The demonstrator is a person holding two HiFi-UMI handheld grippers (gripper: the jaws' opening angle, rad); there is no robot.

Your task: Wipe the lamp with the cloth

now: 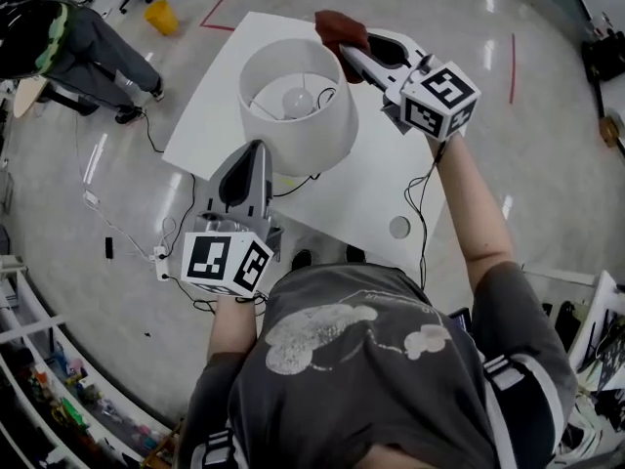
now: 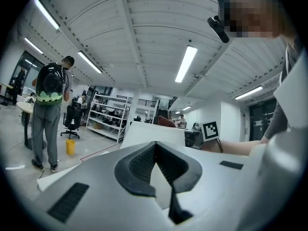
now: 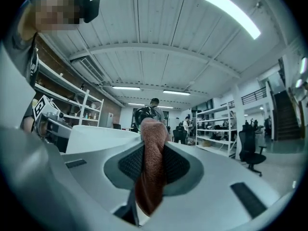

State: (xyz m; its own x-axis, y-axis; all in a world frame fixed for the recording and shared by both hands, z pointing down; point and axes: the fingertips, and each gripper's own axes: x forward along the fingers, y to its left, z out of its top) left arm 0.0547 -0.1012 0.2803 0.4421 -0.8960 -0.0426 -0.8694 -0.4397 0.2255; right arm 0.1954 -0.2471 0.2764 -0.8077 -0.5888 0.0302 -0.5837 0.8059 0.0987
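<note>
A lamp with a white drum shade (image 1: 296, 106) and a bare bulb (image 1: 298, 99) stands on the white table (image 1: 381, 179). My right gripper (image 1: 348, 51) is shut on a reddish-brown cloth (image 1: 339, 27), which is held at the shade's far right rim. In the right gripper view the cloth (image 3: 151, 167) hangs down between the jaws, with the shade (image 3: 98, 137) just to the left. My left gripper (image 1: 258, 148) is shut, its tips against the shade's near lower side. In the left gripper view the shade (image 2: 156, 130) shows just beyond the tips (image 2: 155, 146), with nothing visible between the jaws.
A black cable (image 1: 303, 184) runs from the lamp across the table, which has a round hole (image 1: 399, 227) near its front edge. A person with a backpack (image 1: 59, 42) stands at the far left beside a yellow bin (image 1: 162, 16). A power strip (image 1: 160, 258) lies on the floor.
</note>
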